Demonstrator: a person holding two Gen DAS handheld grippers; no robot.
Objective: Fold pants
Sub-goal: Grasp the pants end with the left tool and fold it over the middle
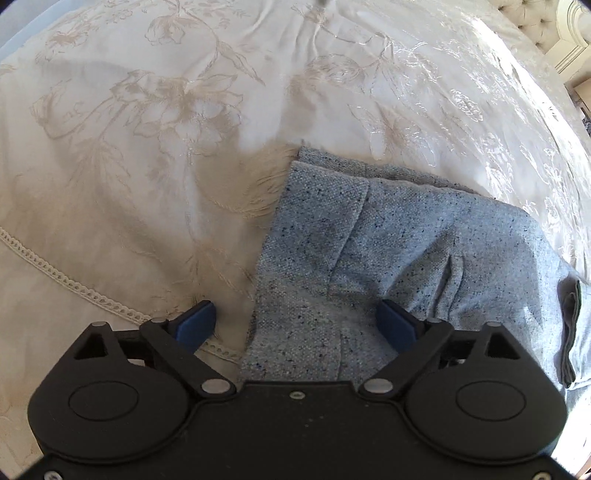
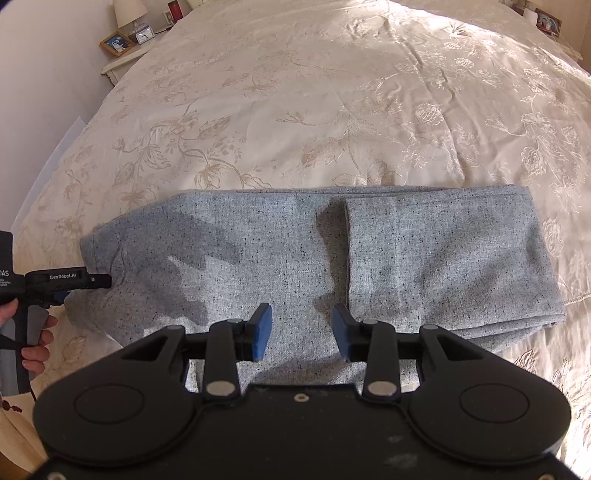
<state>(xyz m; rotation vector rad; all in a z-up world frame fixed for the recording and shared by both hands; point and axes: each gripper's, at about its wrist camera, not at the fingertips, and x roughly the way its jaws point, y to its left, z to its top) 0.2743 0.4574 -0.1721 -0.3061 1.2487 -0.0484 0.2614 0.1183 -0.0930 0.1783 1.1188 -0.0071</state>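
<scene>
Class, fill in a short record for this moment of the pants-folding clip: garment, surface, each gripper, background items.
garment: grey speckled woven pants, folded into a long band, one hem edge lying across the middle
surface: cream floral embroidered bedspread
left gripper: fingers wide open, straddling the garment's edge, nothing clamped
right gripper: fingers apart above the fabric, gripping nothing
hand: holds the left gripper's handle at the garment's left end
background: framed photo, small clock
</scene>
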